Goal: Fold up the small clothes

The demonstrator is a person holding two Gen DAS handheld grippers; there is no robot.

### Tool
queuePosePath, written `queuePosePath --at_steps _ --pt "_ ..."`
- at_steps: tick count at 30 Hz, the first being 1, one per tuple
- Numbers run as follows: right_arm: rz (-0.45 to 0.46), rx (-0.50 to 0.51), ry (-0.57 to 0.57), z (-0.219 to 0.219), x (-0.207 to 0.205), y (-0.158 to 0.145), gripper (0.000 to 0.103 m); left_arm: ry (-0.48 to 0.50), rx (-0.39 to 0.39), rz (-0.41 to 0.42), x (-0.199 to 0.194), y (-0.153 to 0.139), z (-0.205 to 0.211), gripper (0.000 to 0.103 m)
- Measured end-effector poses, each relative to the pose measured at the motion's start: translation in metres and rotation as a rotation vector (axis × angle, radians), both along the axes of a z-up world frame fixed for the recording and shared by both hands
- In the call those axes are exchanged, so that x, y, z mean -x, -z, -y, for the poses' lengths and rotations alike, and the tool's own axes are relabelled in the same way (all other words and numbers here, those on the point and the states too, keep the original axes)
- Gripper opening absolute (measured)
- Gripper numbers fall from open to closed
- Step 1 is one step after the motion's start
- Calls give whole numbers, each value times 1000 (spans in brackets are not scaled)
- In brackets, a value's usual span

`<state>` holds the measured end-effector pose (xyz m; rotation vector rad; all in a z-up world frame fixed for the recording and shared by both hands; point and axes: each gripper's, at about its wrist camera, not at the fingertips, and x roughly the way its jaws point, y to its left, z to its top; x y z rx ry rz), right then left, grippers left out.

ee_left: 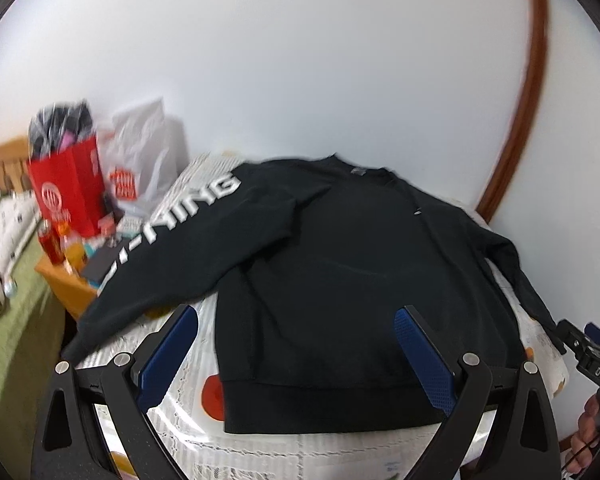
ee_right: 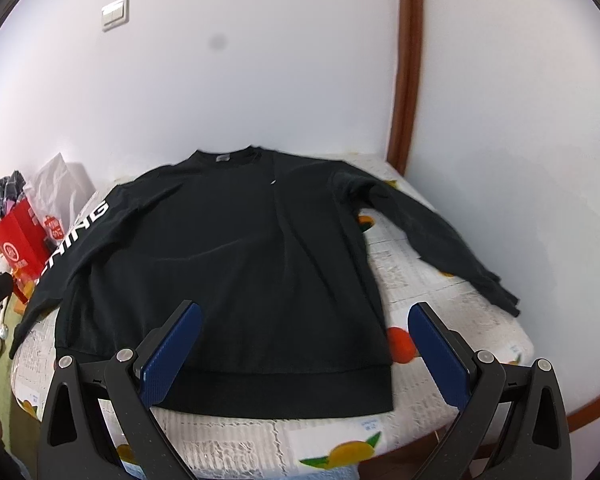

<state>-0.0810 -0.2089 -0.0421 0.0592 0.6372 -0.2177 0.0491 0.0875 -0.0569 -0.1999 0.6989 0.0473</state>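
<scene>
Black long-sleeved sweatshirt (ee_right: 228, 264) with white lettering (ee_right: 80, 232) down one sleeve lies face up and spread flat on my table, which is covered by a white cloth printed with oranges and grey text (ee_right: 440, 288); the collar points toward the white wall and the ribbed hem (ee_right: 284, 392) runs along the near edge. Both sleeves are out to the sides, the lettered one draping off the table's left edge, the plain one angled across the cloth toward the right. My left gripper (ee_left: 296, 320), blue pads spread wide, hangs above the hem's left corner and holds nothing. My right gripper (ee_right: 304, 316) is likewise wide apart and empty above the hem, one blue pad (ee_right: 172, 352) over the fabric, the other over bare cloth beside the garment's right edge. In the left wrist view my hand (ee_left: 588, 428) grips the right tool's handle at the frame's edge. Beyond the table's left side stand a red paper bag (ee_left: 68, 192), a white plastic bag (ee_left: 148, 144) and some bottles (ee_left: 56, 244) on a wooden stand.
</scene>
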Motion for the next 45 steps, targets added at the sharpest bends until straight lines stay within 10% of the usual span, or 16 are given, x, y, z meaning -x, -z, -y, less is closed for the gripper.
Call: queuePosePath --at_steps 11,22,30,36,45 --pt "-145 15 -104 -28 -75 66 100 -178 221 -150 -33 102 -100 79" --pt "-224 38 -122 -37 -115 87 100 -300 500 -59 -70 133 -152 55" --pt "-237 26 -109 -14 -135 83 100 -455 347 -136 -104 134 -160 8" --pt "-213 21 -120 8 -142 73 100 -427 245 -73 -117 82 -157 6" --pt "-152 -21 -92 52 -144 55 97 -133 78 94 -193 -23 -58 6"
